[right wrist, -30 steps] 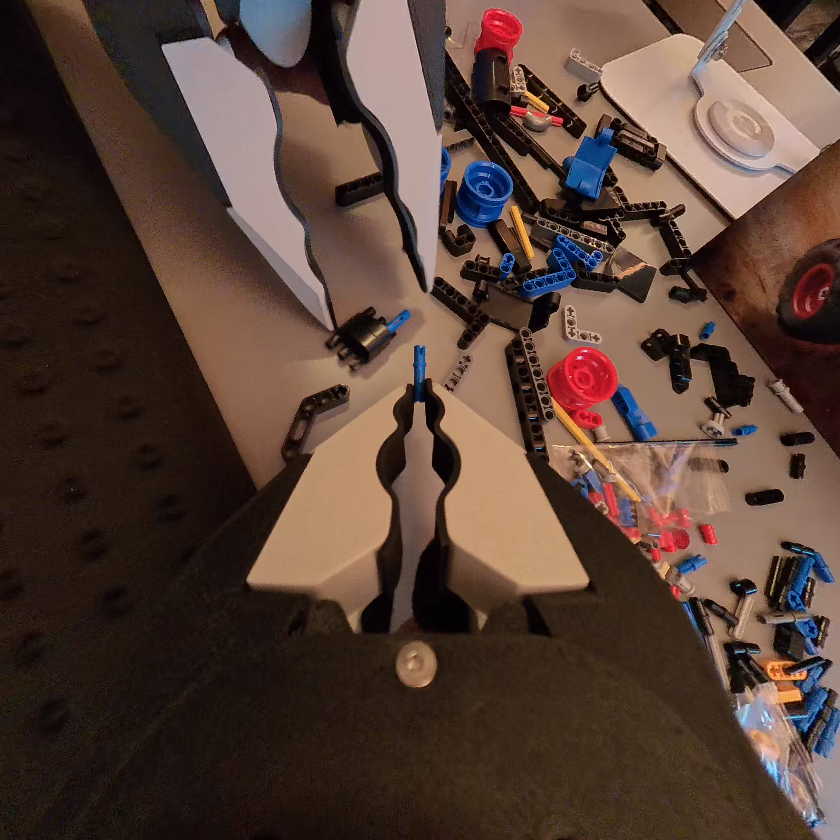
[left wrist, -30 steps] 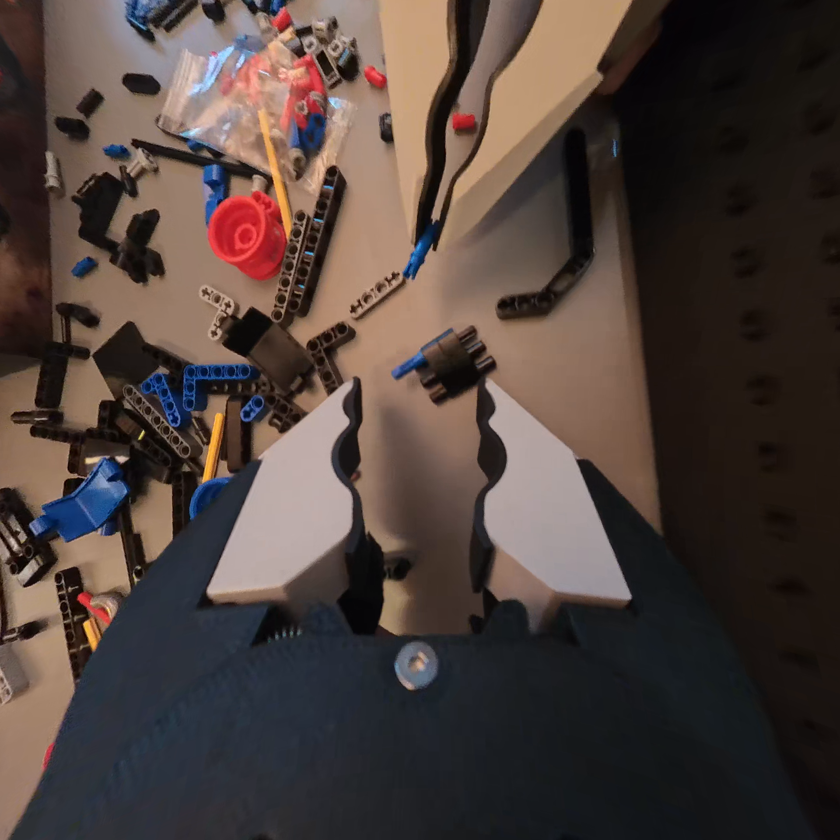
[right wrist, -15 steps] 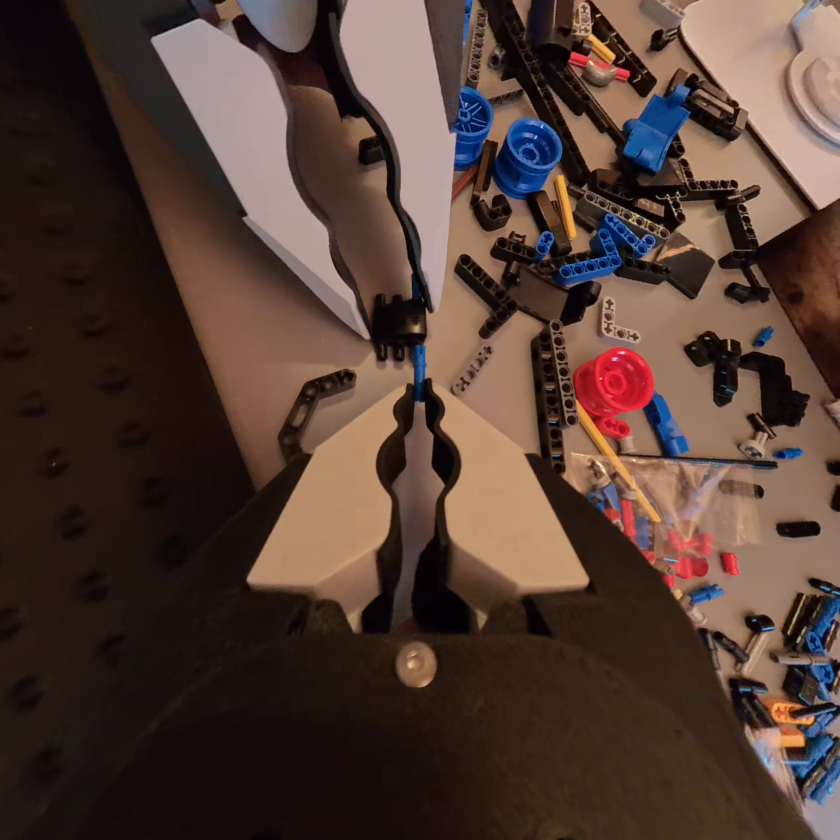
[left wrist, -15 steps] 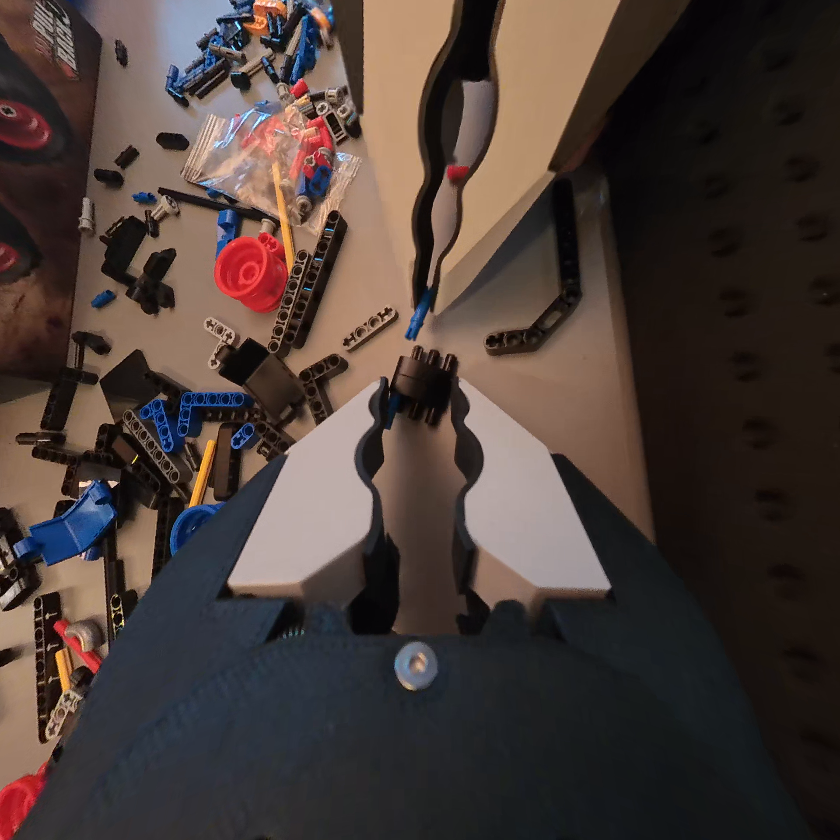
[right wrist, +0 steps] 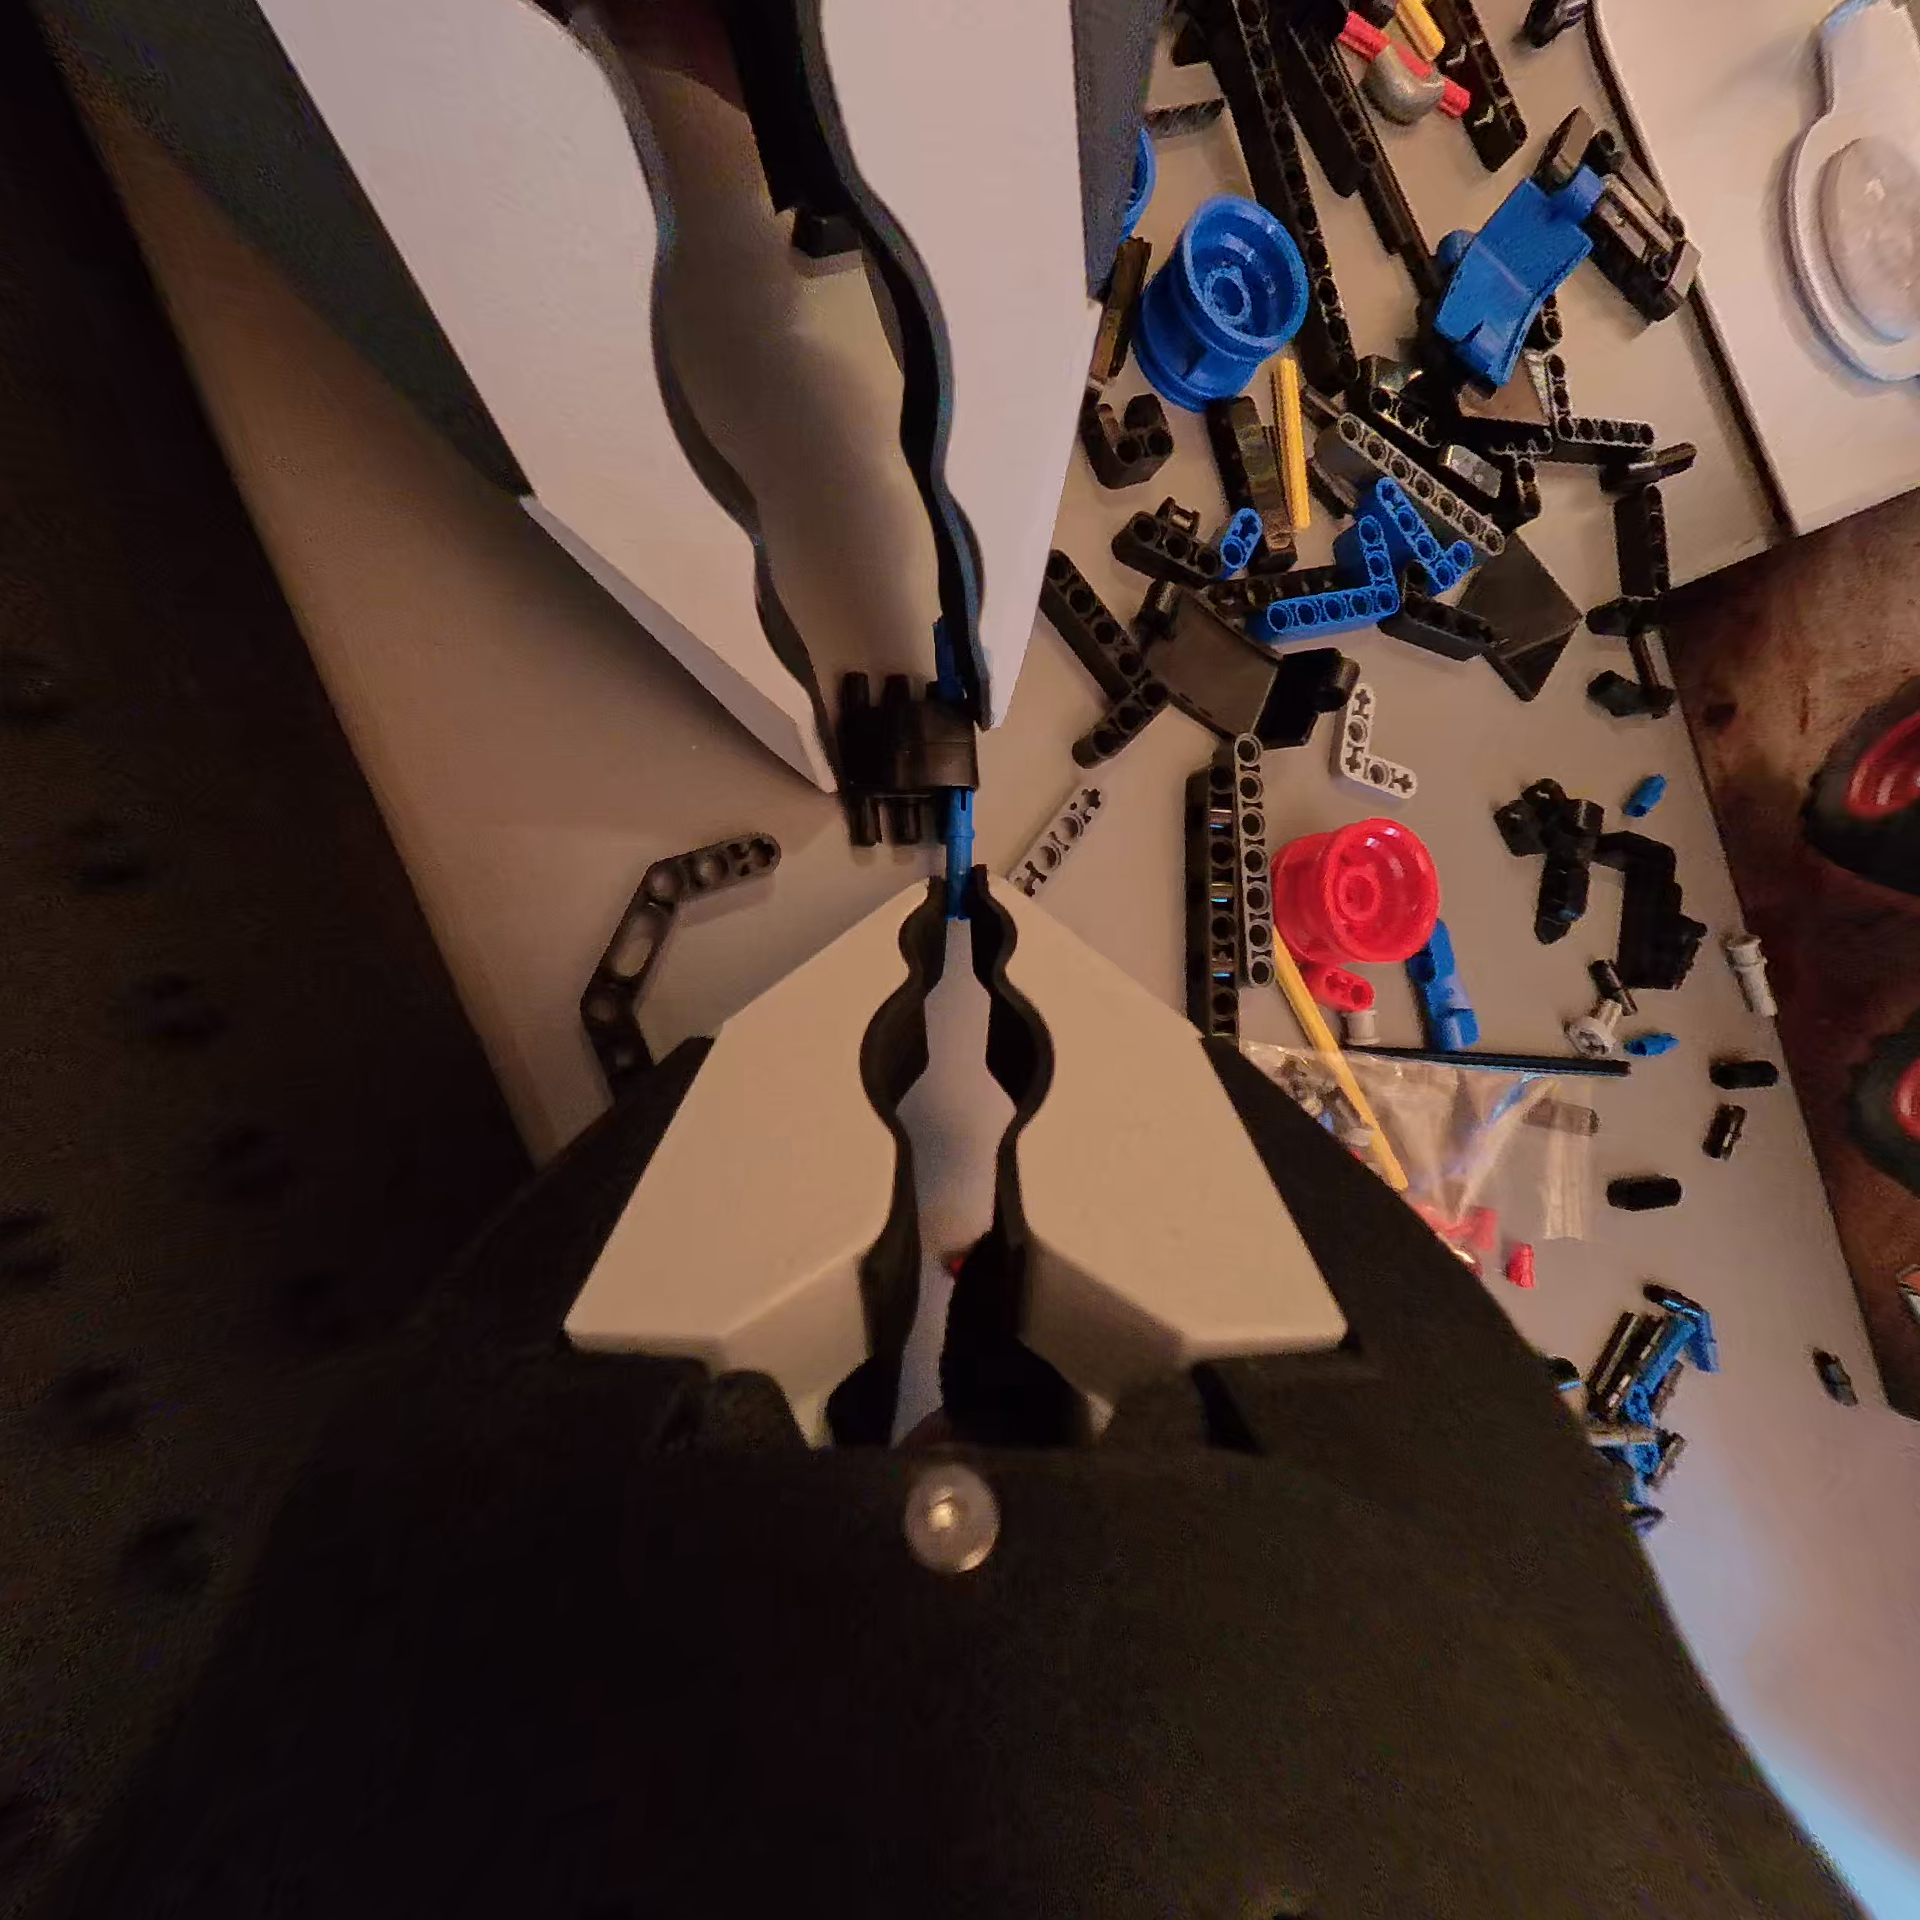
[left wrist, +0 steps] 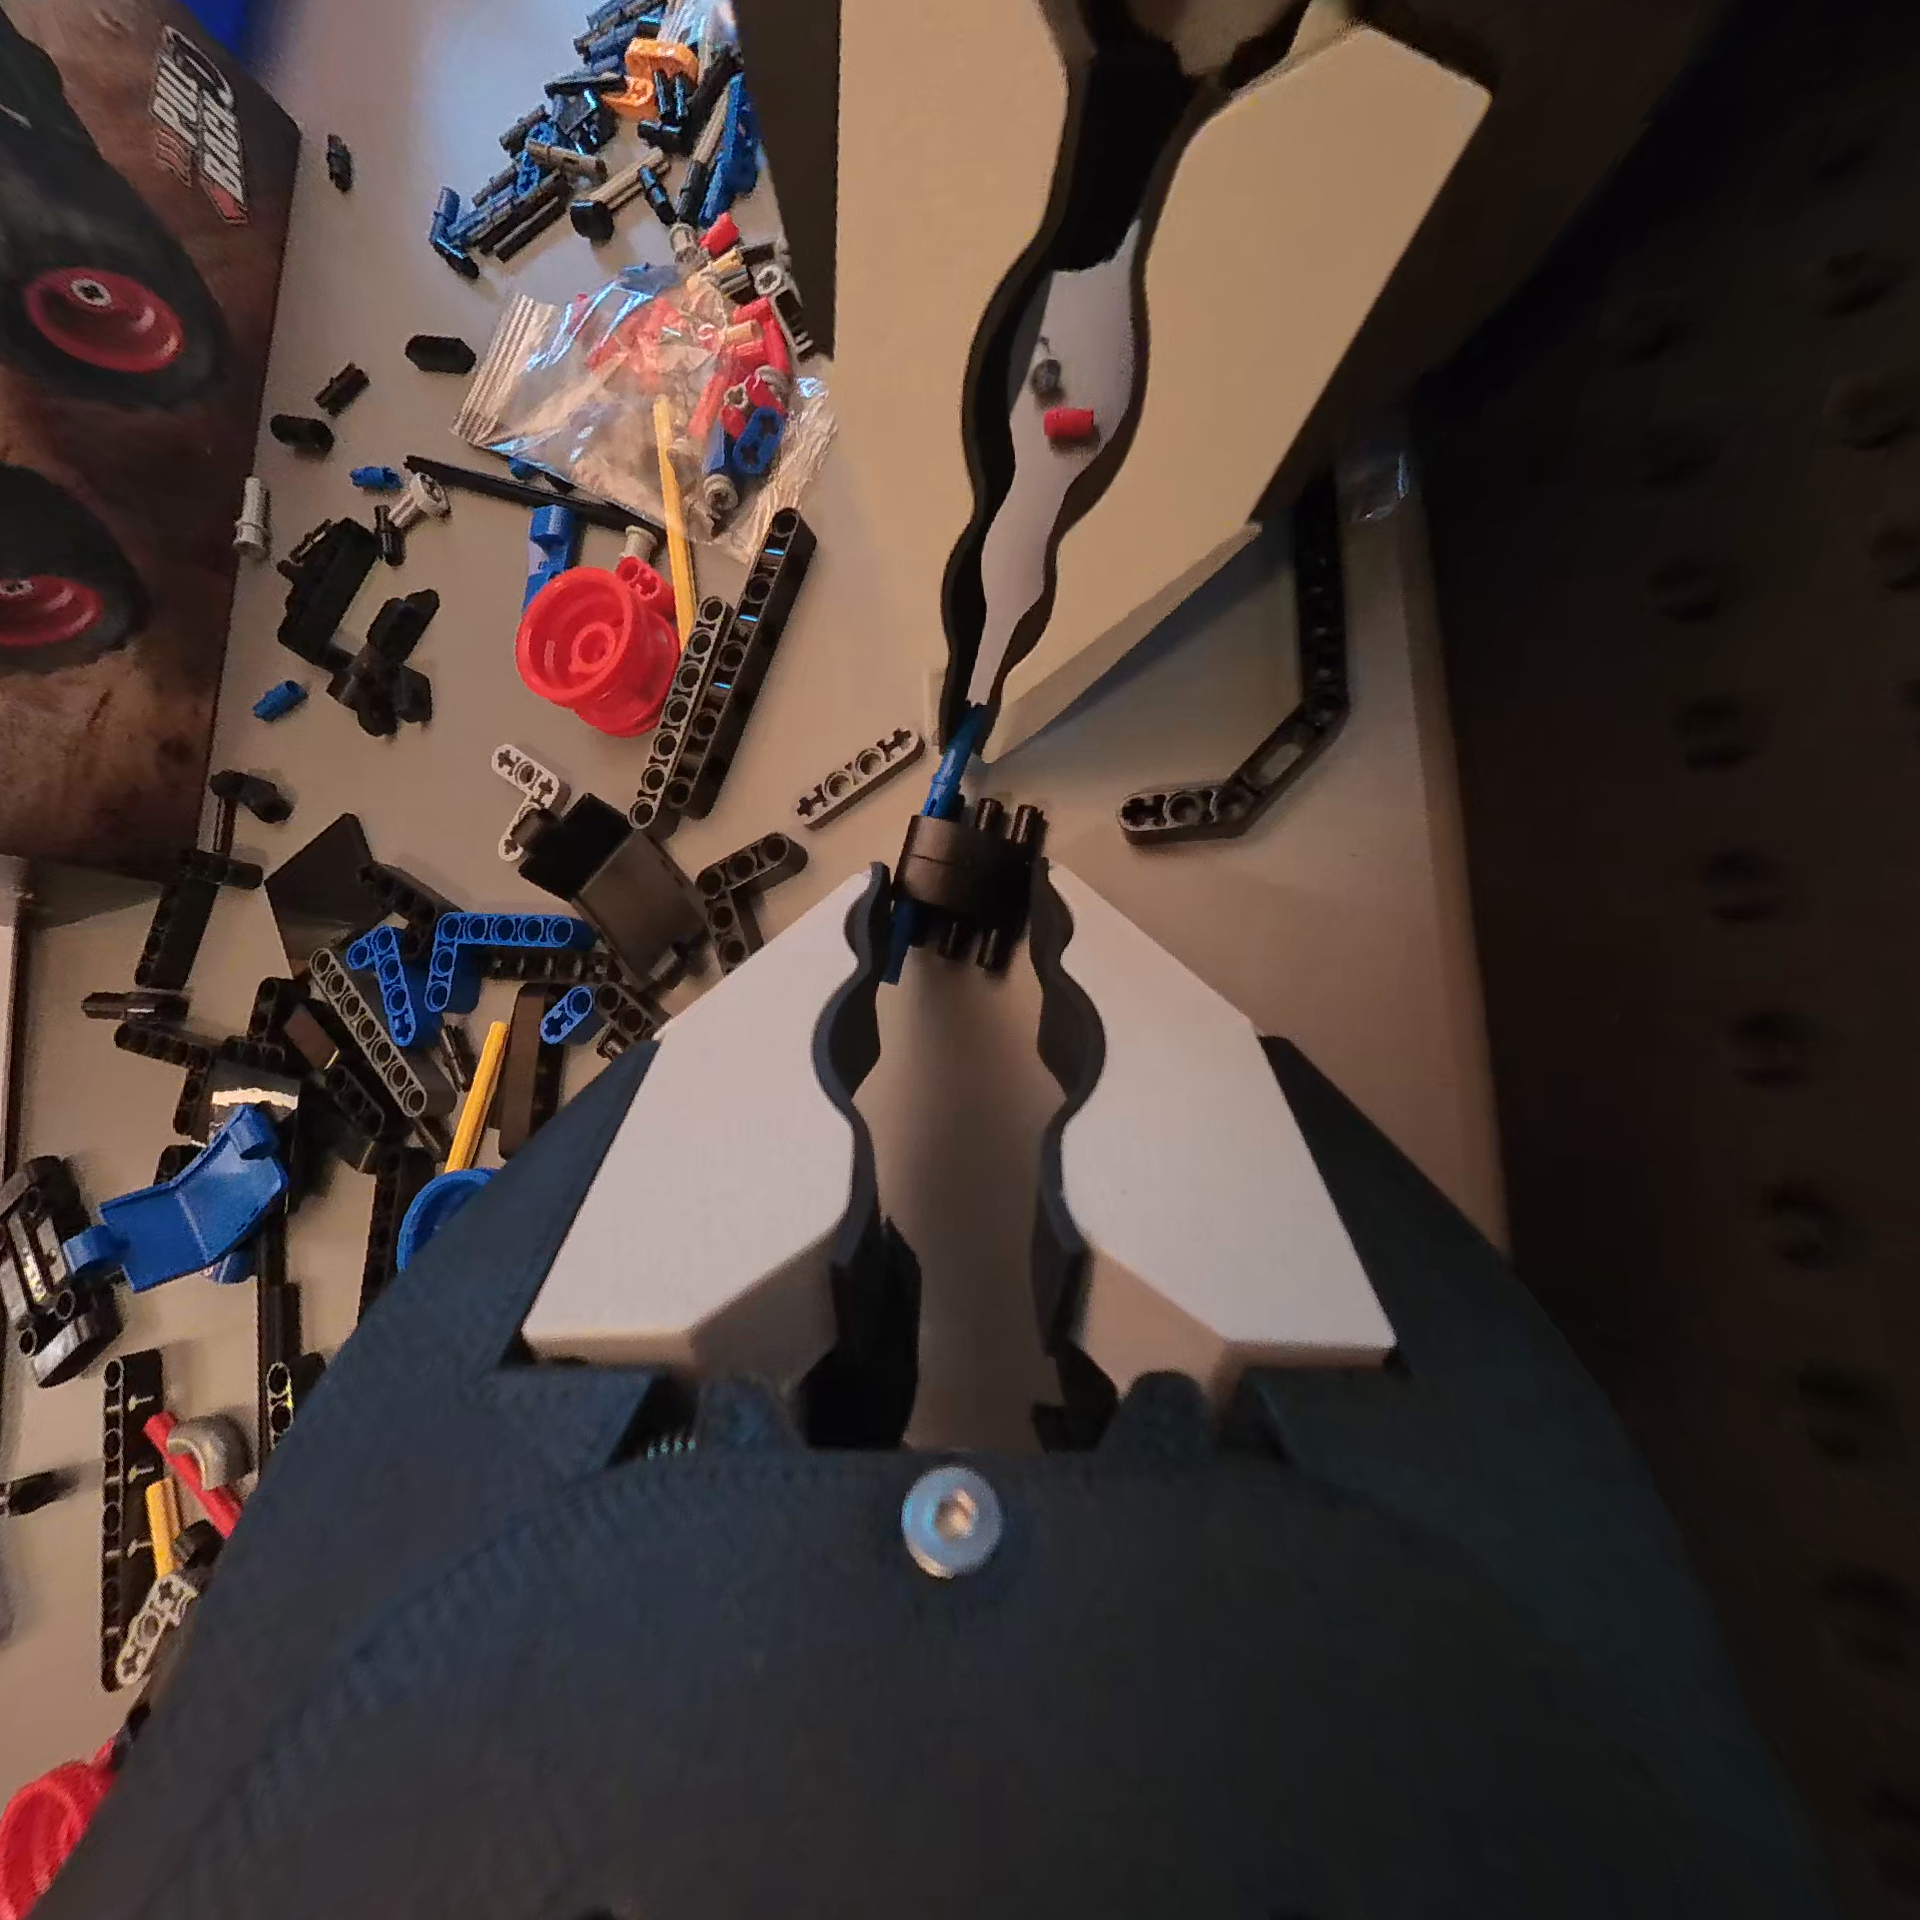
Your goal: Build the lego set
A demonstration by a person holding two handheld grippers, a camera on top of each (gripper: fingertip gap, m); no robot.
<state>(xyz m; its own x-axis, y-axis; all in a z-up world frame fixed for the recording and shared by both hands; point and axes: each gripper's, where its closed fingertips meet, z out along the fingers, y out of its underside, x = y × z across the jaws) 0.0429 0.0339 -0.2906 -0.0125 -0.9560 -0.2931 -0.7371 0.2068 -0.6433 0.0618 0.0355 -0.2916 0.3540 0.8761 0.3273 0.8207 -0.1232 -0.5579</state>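
Early in the build — a first small joint being made at the tabletop's edge.

The left hand-held gripper point(left wrist: 956, 894) pinches a black connector block point(left wrist: 961, 868); the right hand-held gripper point(right wrist: 956, 899), pressed together on a blue pin point(right wrist: 958, 831), has its tip at the block. Nearly all else lies loose: red wheel point(left wrist: 592, 655), beams, a parts bag point(left wrist: 665, 395). The tabletop point(left wrist: 1195, 935) edge lies just beside — little room there.

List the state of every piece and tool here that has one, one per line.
Left tongs: shut on the black connector block.
Right tongs: shut on the blue pin.
black connector block: gripped, held off the table.
blue pin: tip at the block's hole; how deep, cannot tell.
plastic bag: lying flat, still holding small parts.
red wheel hub: lying loose on the table.
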